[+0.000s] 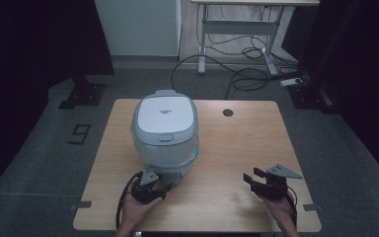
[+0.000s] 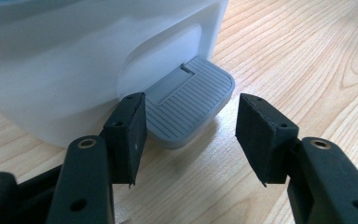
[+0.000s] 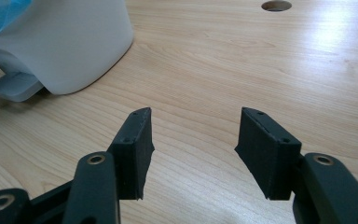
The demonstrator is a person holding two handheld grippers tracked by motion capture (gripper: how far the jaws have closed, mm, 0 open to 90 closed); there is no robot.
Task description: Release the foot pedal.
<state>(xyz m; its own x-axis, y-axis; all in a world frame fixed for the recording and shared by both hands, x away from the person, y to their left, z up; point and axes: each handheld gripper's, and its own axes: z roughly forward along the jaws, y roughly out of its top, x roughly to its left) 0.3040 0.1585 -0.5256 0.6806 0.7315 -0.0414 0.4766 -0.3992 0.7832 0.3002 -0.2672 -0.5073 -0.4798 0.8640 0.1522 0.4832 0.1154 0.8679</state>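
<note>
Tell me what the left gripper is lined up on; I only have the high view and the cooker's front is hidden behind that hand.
Observer: In the left gripper view, a grey ribbed tab juts from the base of the rice cooker, just ahead of the left gripper.
Operator: Report the jaws.
Observer: Open; the tab sits ahead of the gap and the pads do not press on it.
Operator: Now the right gripper.
Observer: The right gripper stands open over bare table, nothing between the jaws; the cooker sits far off to its left.

A black "9" marks the floor [image 1: 81, 133]; the rice cooker [image 1: 165, 129] lid's print is illegible
</note>
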